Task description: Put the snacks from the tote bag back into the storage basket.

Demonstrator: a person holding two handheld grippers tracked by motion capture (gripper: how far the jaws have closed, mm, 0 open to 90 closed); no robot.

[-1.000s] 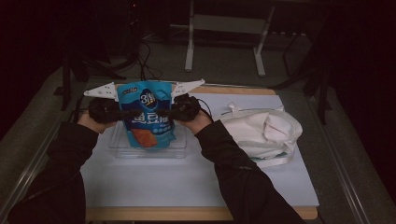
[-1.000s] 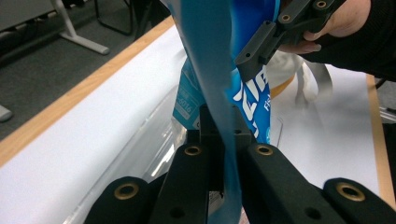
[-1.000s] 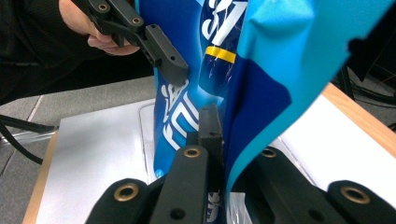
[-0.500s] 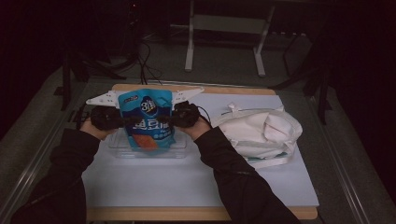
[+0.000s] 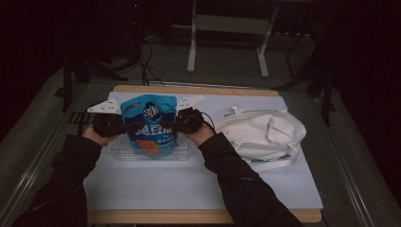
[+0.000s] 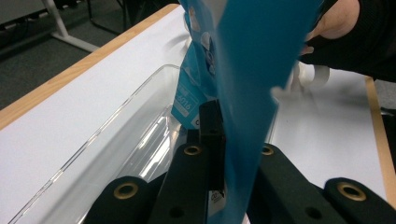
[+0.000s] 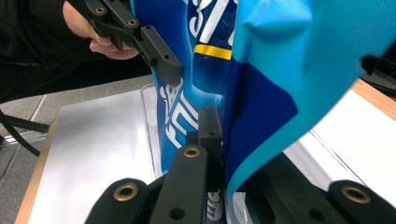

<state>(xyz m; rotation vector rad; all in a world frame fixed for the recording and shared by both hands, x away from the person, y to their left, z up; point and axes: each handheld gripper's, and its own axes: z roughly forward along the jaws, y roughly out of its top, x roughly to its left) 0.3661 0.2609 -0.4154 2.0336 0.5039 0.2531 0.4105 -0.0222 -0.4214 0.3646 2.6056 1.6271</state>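
The bench [image 5: 198,184], covered with a white sheet, carries everything; a white cloth bag [image 5: 262,135] lies slumped at 3 o'clock of the centre, well apart from the rest; a clear plastic tray [image 5: 118,153] sits at 9 o'clock of the bag, toward the bench's left half; a blue snack pouch [image 5: 150,124] stands upright over the tray, its lower end inside the tray walls, held up between both grippers; the left gripper [image 5: 124,127] holds the pouch's edge at 9 o'clock, its jaws pinching the blue film, as the left gripper view shows with the film running between them; the right gripper [image 5: 176,126] holds the edge at 3 o'clock, its jaws likewise pinching the pouch, the film folded between them in the right gripper view.
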